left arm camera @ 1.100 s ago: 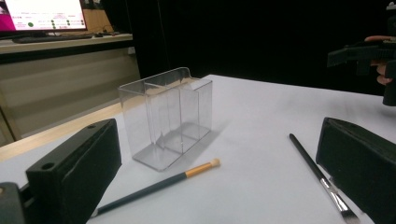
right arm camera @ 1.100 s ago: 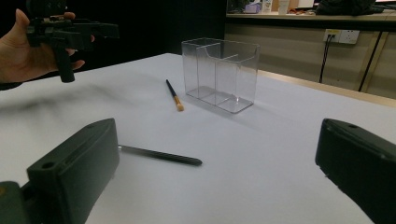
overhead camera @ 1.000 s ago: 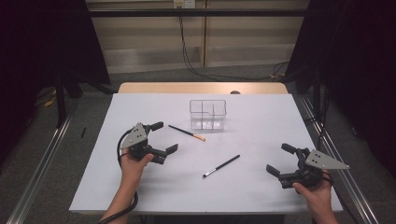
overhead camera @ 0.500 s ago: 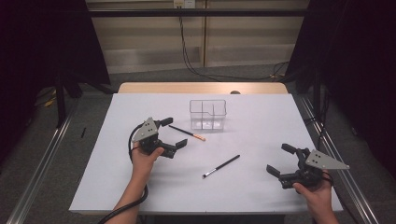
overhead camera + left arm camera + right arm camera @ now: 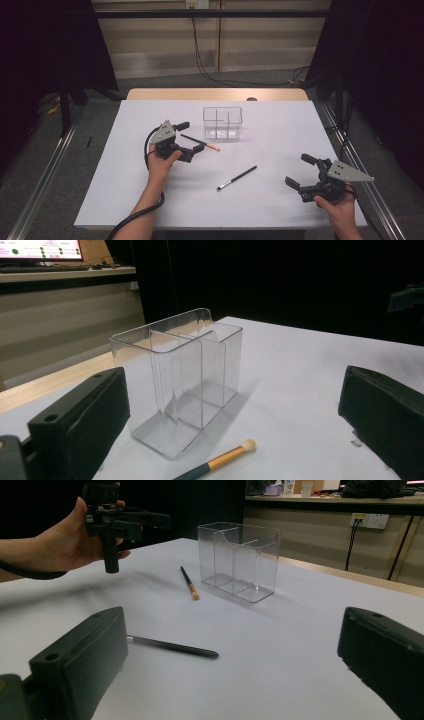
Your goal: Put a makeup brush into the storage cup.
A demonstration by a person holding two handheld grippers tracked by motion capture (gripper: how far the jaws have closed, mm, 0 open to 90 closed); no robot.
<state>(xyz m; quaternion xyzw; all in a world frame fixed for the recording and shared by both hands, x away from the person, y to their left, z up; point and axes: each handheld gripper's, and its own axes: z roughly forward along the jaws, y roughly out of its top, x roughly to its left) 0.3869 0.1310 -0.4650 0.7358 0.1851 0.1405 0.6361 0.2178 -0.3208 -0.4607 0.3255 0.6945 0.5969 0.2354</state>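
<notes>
A clear divided box (image 5: 222,122) stands at the table's far middle. Just left of it lies a dark-handled brush with an orange ferrule and pale tip (image 5: 201,142). My left gripper (image 5: 191,137) is open and straddles that brush's handle from above; the brush (image 5: 220,462) lies low between the jaws, with the box (image 5: 180,380) right behind it. A black brush (image 5: 237,178) lies nearer the front. My right gripper (image 5: 299,170) hovers open at the front right, nothing between its fingers. From there the black brush (image 5: 172,646), the box (image 5: 240,560) and the left gripper (image 5: 117,520) show.
The white table (image 5: 280,125) ends in a wooden strip (image 5: 215,94) at the back. Metal rails (image 5: 45,175) run along both sides on the floor. Cables (image 5: 205,55) hang against the wall behind.
My left gripper has moved right and forward, from the table's left part to over the orange-ferruled brush beside the box. The right gripper and both brushes have stayed put.
</notes>
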